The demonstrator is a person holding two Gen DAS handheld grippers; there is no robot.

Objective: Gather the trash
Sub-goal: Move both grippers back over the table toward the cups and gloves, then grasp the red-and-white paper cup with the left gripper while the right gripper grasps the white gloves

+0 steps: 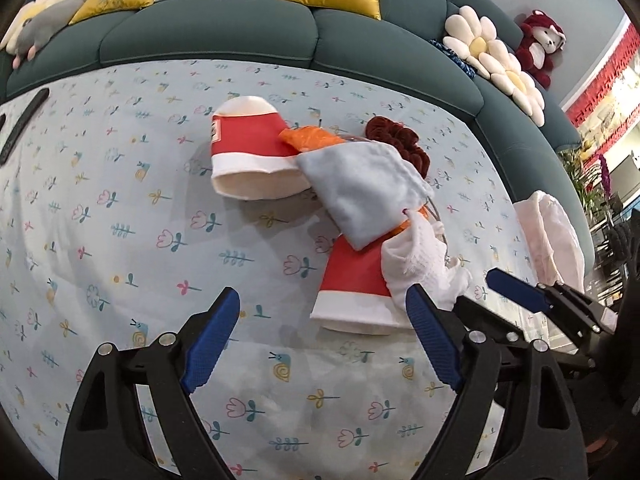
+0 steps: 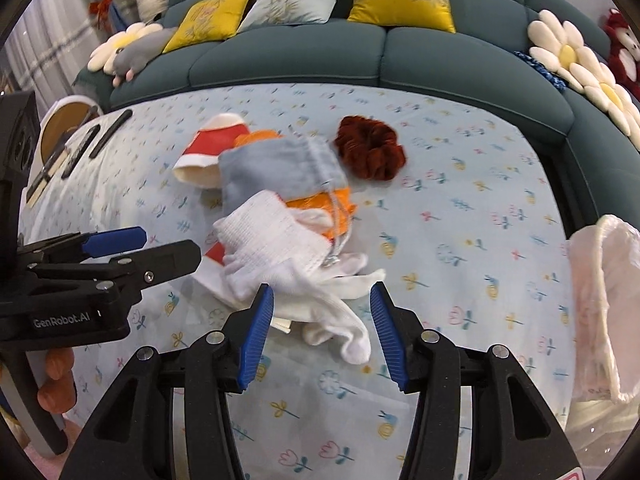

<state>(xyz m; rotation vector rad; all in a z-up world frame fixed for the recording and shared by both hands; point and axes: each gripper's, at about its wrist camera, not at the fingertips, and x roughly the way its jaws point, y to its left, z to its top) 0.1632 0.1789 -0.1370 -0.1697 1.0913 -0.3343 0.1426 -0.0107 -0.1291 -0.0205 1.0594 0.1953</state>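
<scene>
L gripper [image 1: 322, 338] is held wide, nothing between the pads; R gripper [image 2: 322, 330] is set at a middling gap, empty too, w/ the white sock [image 2: 320, 300] lying just beyond and between its fingers, not seen to be pinched. Both are pointed down at the pile on the floral tablecloth [image 1: 120, 240].

Pile, outward: near red paper cup [image 1: 352, 292] on its side, partly under the sock; pale blue cloth pouch [image 1: 360, 188] draped over an orange wrapper [image 1: 308, 138]; far red cup [image 1: 252, 148] tipped over; dark red scrunchie [image 2: 370, 152] beside. A pinkish plastic bag [image 2: 604, 308] is seen at the table's R edge, prob. the trash bag.

Step judged: approach, first pick not yet made. Next move calls for trash (cups, wrapper) to be told from cloth items, a cup wall to be straddled, then carried to the bag.

Writing: "GenRobot.AI" is read on the L gripper body in the R wrist view. Label on far cup: too small.
</scene>
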